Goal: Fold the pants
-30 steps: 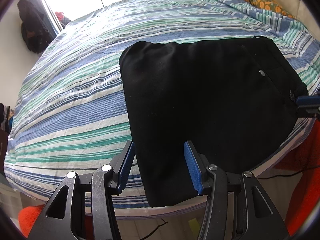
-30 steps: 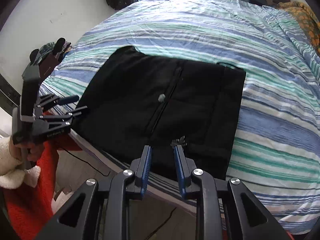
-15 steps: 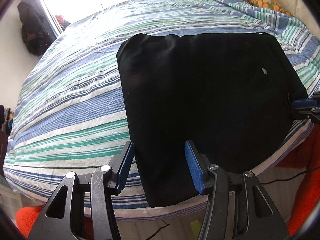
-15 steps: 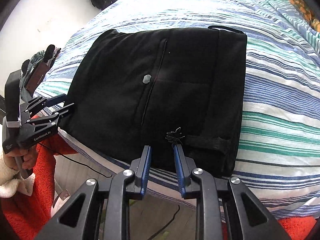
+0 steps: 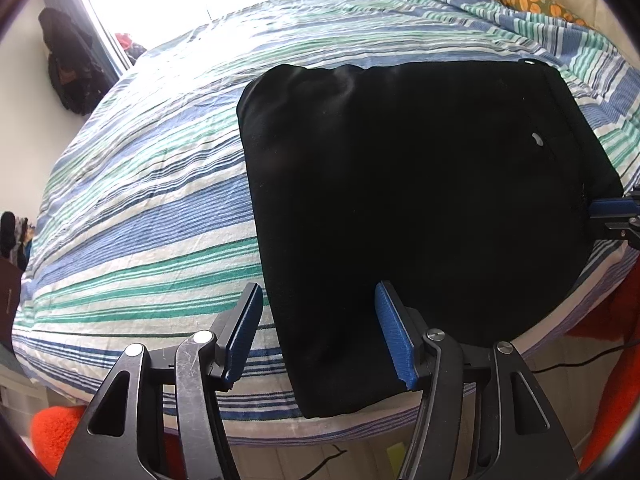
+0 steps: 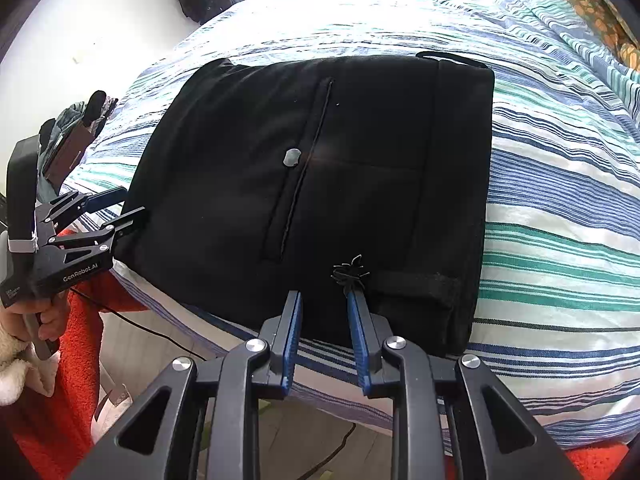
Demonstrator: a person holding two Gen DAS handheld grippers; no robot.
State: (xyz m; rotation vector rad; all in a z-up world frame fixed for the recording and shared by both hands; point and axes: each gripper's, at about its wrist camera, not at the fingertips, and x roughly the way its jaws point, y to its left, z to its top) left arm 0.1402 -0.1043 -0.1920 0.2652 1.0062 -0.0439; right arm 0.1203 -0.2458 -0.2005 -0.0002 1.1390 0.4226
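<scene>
Left wrist view, nearest first: the left gripper [image 5: 318,328] stands released, its jaws having just been opening, with the near corner of the folded black pants [image 5: 400,208] between them but no pad pressing on it. From the right wrist view, the right gripper [image 6: 324,312] has its jaws narrowly apart over the pants' near edge, gripping nothing I can make out. Beyond, the pants lie as a flat square bundle at the near edge of the striped bed [image 6: 560,184]. Folding looks nearly finished; next likely comes a withdrawal or one last fold.
</scene>
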